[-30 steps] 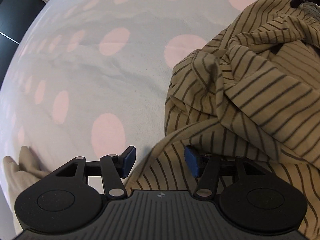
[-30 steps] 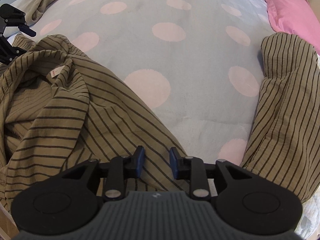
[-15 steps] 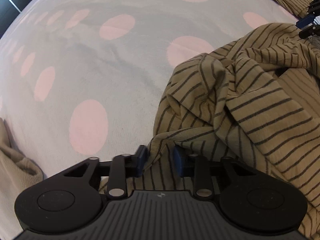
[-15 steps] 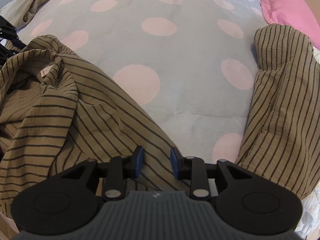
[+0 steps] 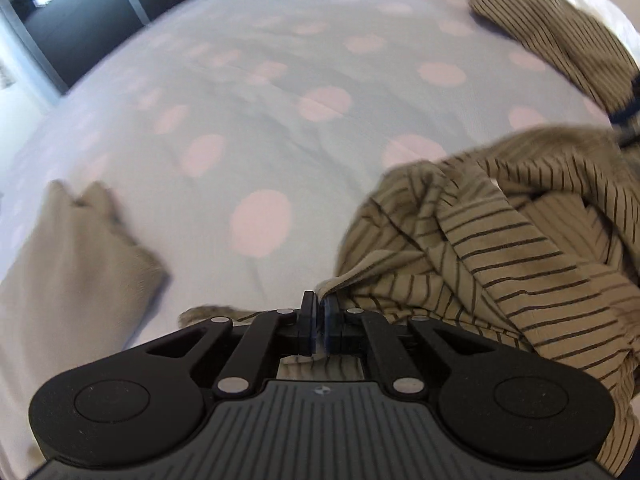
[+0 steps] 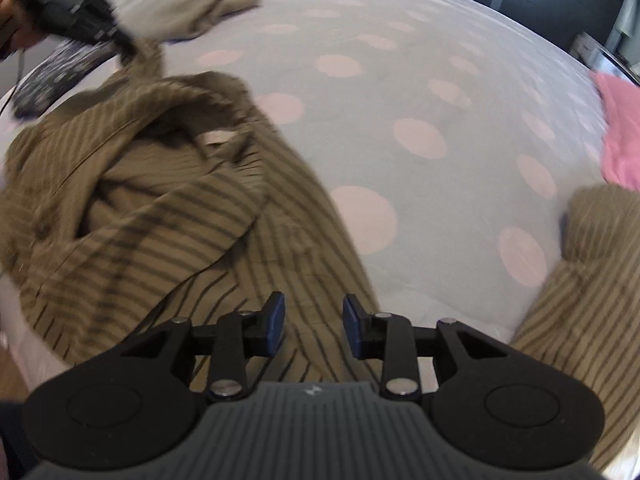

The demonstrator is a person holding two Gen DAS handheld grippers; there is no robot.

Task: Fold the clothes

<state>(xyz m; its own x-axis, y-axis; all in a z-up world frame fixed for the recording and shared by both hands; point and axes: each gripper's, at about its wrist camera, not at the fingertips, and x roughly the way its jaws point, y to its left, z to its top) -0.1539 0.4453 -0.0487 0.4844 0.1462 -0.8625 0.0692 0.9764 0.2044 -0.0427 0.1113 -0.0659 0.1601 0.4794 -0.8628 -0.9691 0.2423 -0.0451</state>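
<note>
- The left gripper (image 5: pixel 319 312) has its jaws pressed together, and they pinch an edge of the striped garment (image 5: pixel 520 264).
- The garment lies crumpled on the dotted bedcover (image 5: pixel 280 120), to the right of these tongs.
- The right gripper (image 6: pixel 313 322) is spread and holds nothing; striped cloth (image 6: pixel 168 208) lies under it and to its left.
- A plain beige cloth (image 5: pixel 72 264) lies left of the left tongs.
</note>
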